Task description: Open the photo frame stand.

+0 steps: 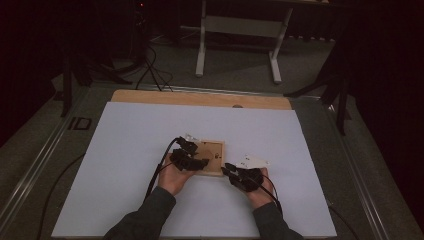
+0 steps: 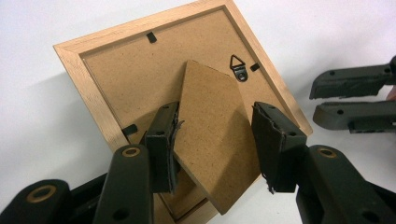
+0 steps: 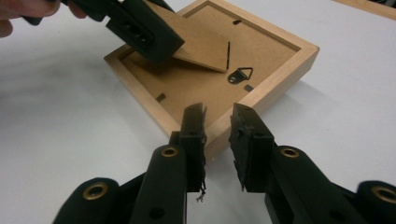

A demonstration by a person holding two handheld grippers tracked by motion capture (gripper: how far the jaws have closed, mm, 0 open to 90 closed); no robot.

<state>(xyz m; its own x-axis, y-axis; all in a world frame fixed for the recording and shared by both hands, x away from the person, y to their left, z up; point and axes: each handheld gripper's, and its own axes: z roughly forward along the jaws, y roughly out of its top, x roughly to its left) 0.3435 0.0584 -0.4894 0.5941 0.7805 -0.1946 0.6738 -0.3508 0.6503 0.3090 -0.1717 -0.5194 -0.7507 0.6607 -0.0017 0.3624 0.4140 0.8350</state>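
A light wooden picture frame [image 1: 215, 150] [image 2: 88, 88] [image 3: 280, 60] lies face down on the white sheet. Its brown cardboard stand [image 2: 210, 121] [image 3: 201, 46] is tilted up off the backing. My left gripper [image 1: 197, 159] [image 2: 215, 112] [image 3: 140, 32] is shut on that stand, one pad on each side edge. A small metal hanger [image 2: 238, 67] [image 3: 240, 74] sits on the backing beside the stand. My right gripper [image 1: 227, 170] [image 3: 218, 112] [image 2: 316, 102] stands open at the frame's near rim. The gap between its jaws is narrow and holds nothing.
The white sheet [image 1: 150, 130] covers the table, with a wooden strip [image 1: 200, 97] along its far edge. Black cables [image 1: 155, 175] trail from both grippers toward the person. Beyond the table stands a white desk frame [image 1: 240, 30] on grey floor.
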